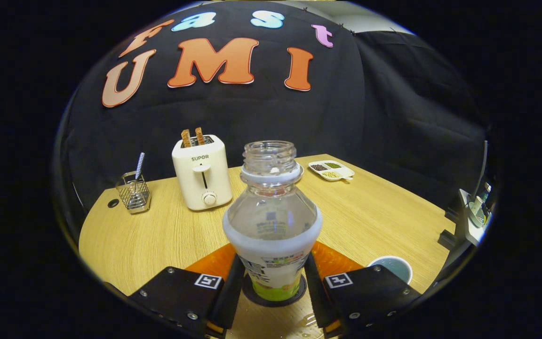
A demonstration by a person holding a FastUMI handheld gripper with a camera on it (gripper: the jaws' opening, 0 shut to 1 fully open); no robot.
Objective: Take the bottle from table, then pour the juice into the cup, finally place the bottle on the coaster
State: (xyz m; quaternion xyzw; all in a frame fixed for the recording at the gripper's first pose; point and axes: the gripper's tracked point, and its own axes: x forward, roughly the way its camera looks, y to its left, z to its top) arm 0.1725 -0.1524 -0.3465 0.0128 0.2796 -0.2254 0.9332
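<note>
Two fingers of the tool (pixel 272 287) flank the bottle (pixel 272 235), one on each side of its lower body, close against the label; whether both actually press on it cannot be told. The bottle stands upright with its cap off, its base on a dark round coaster (pixel 299 294) that lies on the wooden surface (pixel 158 235) between the fingers. Its upper part is clear, and a pale liquid fills the lower part. Just to the right of the right finger sits a cup (pixel 395 266), its rim white. Farther off, left of the bottle, stands a cream toaster (pixel 202 172) with two slices sticking up. Left of that is a wire holder (pixel 133 192) with a utensil in it. Beyond the bottle to the right lies a divided white dish (pixel 331 170).
</note>
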